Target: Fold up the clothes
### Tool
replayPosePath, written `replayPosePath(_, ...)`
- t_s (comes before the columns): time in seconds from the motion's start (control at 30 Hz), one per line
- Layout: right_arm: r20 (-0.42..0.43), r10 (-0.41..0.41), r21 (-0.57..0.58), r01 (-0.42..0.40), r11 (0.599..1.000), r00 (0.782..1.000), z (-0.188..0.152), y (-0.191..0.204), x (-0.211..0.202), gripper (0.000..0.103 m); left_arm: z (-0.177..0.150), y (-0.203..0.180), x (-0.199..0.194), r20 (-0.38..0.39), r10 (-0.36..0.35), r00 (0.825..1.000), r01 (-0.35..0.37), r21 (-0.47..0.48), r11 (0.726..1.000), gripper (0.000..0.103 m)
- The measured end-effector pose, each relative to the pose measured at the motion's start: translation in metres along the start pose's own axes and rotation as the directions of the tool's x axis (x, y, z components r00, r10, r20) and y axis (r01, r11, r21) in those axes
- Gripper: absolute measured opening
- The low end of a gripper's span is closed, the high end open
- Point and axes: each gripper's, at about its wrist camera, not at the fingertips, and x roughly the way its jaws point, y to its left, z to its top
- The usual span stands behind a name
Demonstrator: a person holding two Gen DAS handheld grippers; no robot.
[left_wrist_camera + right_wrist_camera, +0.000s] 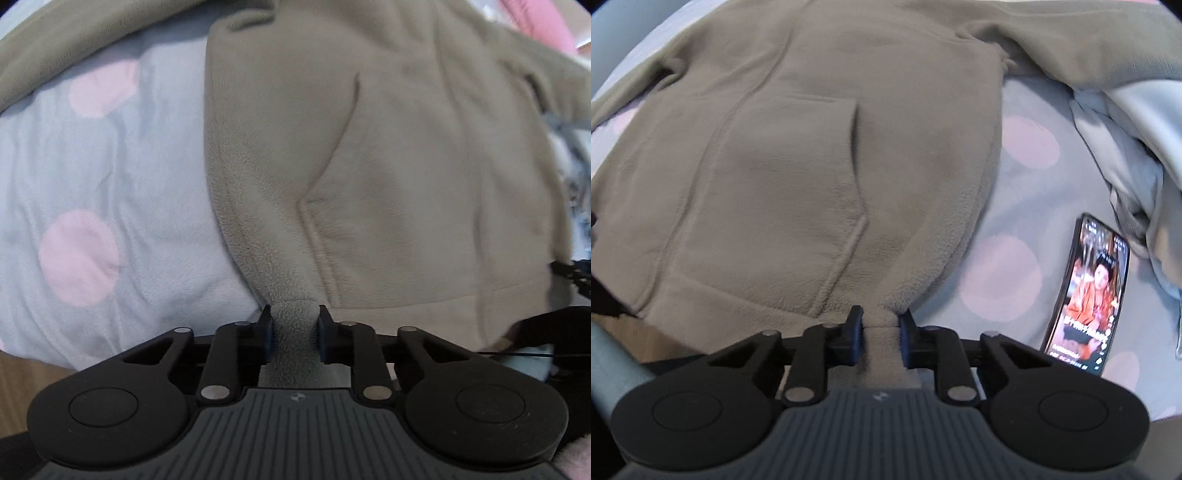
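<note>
A beige fleece jacket [388,155] with a slanted side pocket lies spread on a bed. My left gripper [294,334] is shut on its bottom hem at the left corner. In the right wrist view the same jacket [798,155] fills the middle, and my right gripper [882,338] is shut on the hem at its right corner. A sleeve [1089,40] runs off to the upper right.
The bed has a pale blue blanket with pink dots [96,206]. A phone with a lit screen [1087,295] lies on the blanket right of my right gripper. A bunched grey-white cloth [1137,155] sits at the far right. A pink item [543,22] shows at the top right.
</note>
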Motion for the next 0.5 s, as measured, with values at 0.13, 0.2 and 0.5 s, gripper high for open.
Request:
replayPosePath(0.13, 0.003, 0.082, -0.033, -0.082, 0.996, 0.997, 0.006, -0.012, -0.038, 0.019, -0.007, 0.000, -0.028, 0.002, -0.053, 0.999, 0.053, 0.037, 0.998, 0.016)
replayPosePath(0.2, -0.018, 0.074, -0.083, -0.075, 0.994, 0.997, 0.008, -0.013, -0.049, 0.019, -0.012, 0.000, -0.039, -0.011, -0.070, 0.998, 0.070, 0.065, 0.995, 0.016)
replayPosePath(0.5, -0.195, 0.019, -0.161, -0.051, 0.986, 0.981, 0.002, -0.005, 0.004, 0.020, -0.012, 0.009, 0.035, -0.202, 0.075, 0.977, -0.056, 0.099, 0.994, 0.018)
